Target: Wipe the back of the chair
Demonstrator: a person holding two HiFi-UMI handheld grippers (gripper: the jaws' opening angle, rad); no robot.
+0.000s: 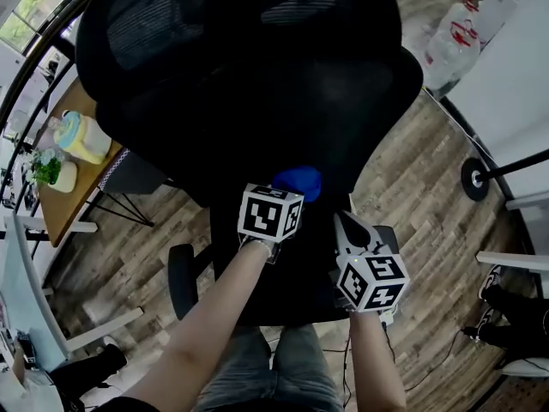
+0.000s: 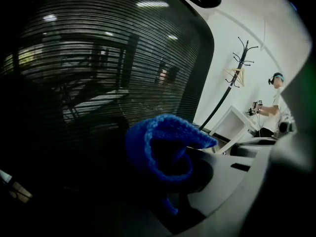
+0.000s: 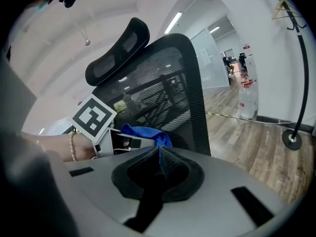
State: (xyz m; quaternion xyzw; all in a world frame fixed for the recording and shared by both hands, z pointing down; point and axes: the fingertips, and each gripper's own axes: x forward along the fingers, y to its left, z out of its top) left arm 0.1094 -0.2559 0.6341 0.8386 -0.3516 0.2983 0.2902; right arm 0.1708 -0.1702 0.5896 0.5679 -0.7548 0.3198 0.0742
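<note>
Blue cloth point(image 2: 163, 147) bunched up in the left claw point(image 1: 281, 197), jaws clamped on it. The cloth sits against the lower part of the chair back point(image 1: 257, 75), roughly at its middle. Chair back is black mesh, upright, with a headrest point(image 3: 118, 46) on top. In the left gripper view the mesh fills the frame just behind the cloth; actual contact between cloth and mesh is hard to confirm in that view, looks touching from the head view.

Right claw point(image 3: 159, 164) has its jaws pressed together, nothing gripped. A thin blue line shows at the seam, can't tell if it's cloth or just cloth seen past the pads. It hangs low near the chair back, just to the right of the cloth and left claw, and not on the mesh.

Wooden floor point(image 1: 420, 187) all around the chair. Bench point(image 1: 64, 196) to the left of the chair carries a yellow and teal object point(image 1: 83, 136) and a small plant point(image 1: 47, 170). Water bottles point(image 1: 459, 33) stand well off to the right of the chair, beyond it. Coat stand base point(image 1: 474, 178) sits on the floor right of the chair. A person point(image 2: 276, 102) stands far off to the right of the chair in the left gripper view.
</note>
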